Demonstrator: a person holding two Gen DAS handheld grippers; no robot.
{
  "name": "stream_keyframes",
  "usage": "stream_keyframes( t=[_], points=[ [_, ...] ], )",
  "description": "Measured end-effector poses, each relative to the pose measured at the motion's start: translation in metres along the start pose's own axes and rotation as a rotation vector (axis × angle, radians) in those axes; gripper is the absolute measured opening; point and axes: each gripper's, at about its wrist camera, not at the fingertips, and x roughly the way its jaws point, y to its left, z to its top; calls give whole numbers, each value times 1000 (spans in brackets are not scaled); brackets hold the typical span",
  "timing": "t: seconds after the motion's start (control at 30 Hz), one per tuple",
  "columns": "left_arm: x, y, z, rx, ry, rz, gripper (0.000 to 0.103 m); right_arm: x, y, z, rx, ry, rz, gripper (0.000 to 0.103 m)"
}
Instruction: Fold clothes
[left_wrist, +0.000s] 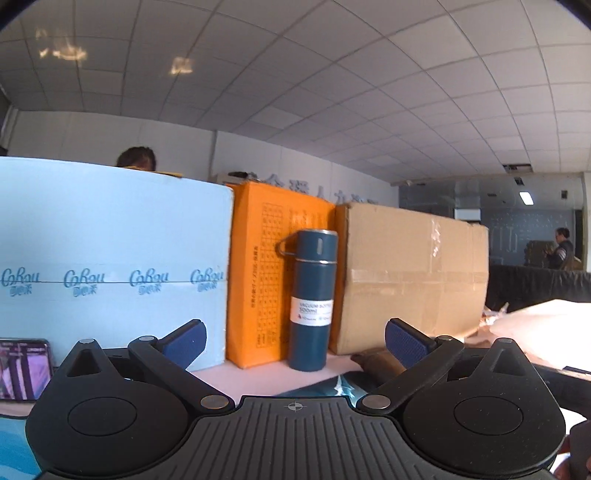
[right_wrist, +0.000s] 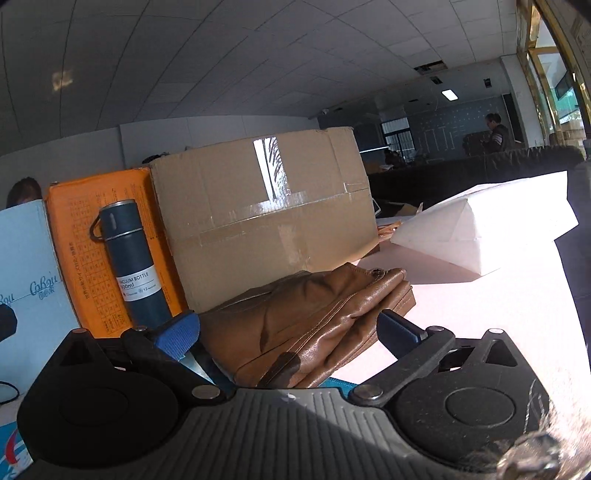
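Pale pink tabletop (right_wrist: 461, 295) lies under both my tongs. My right tongs (right_wrist: 288, 334) stand wide apart and hold nothing; the folded brown leather garment (right_wrist: 314, 317) lies between their blue pads. My left tongs (left_wrist: 294, 341) are also spread apart and empty. Behind stands a dark blue vacuum bottle (left_wrist: 312, 299), then a light blue box (left_wrist: 110, 258), an orange box (left_wrist: 266, 258) and a cardboard box (left_wrist: 410, 273).
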Motion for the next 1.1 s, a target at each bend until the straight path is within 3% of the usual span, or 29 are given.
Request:
stream_keyframes(
  t=[0.07,0.27,0.43,0.8,1.1],
  points=[
    [-3,5,-6,-28,-42,18,103,-2,2,-1,-10,-15,-9,103],
    [2,-3,-13,19,-9,-42,103,-9,6,-3,-40,-59,-38,103],
    [1,-12,-23,84,-23,-9,103,-14,10,-5,-65,-96,-62,103],
    [0,-12,-24,93,-29,43,103,-26,19,-10,-121,-178,-114,103],
    [-2,-15,-24,111,-45,39,103,-22,17,-8,-105,-151,-86,103]
  ],
)
